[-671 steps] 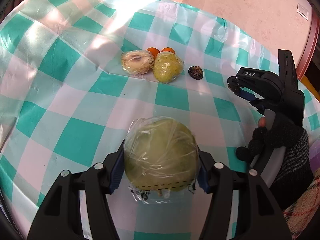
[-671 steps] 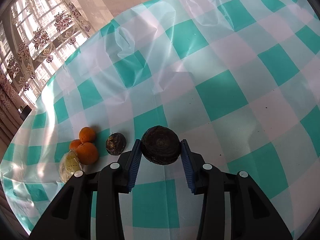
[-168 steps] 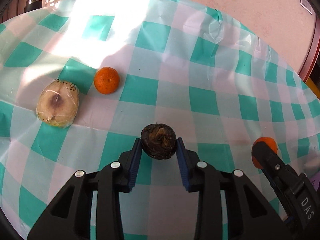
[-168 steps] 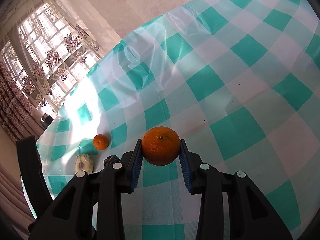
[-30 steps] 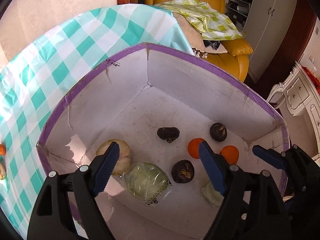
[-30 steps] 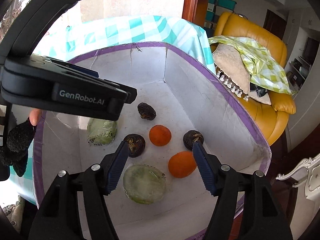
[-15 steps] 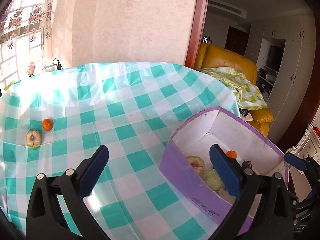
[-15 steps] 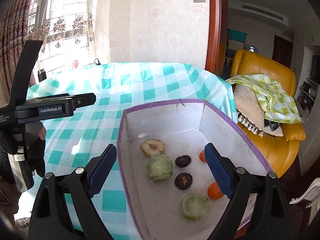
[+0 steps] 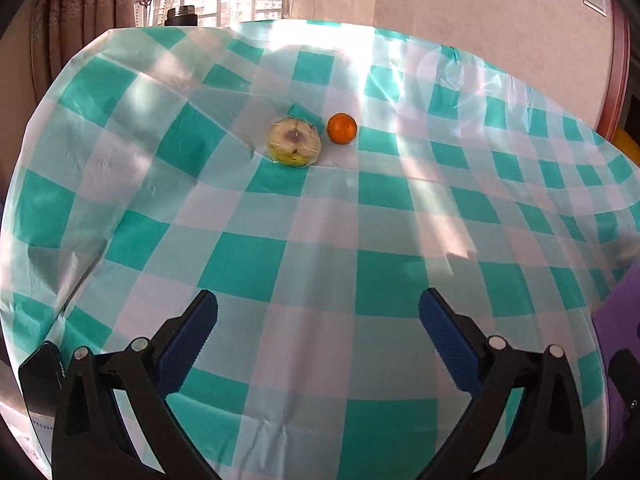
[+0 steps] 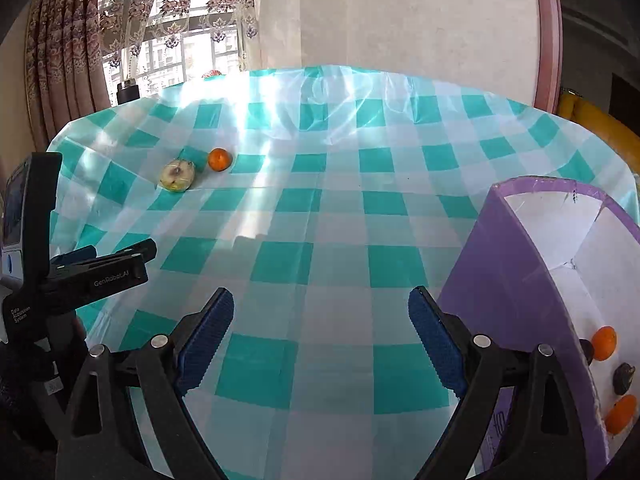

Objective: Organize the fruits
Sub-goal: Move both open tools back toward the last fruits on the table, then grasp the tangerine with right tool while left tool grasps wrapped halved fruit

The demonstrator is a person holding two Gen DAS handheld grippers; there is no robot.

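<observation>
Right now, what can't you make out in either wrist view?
- purple box: right wrist, contents mostly hidden by its near wall and the frame edge; fruit count unknown.
- purple box, left wrist: only a corner shows.
- wrapped fruit: plastic blurs its type.
- orange: underside unseen.

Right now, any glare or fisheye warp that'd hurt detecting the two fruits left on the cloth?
Left wrist view: sun glare streaks the glossy green-checked plastic tablecloth just right of the small round orange; the film-wrapped cut pale fruit stays sharp. Right wrist view: a brighter washout band beside both, which look small; the purple cardboard box bends at the edge.
</observation>
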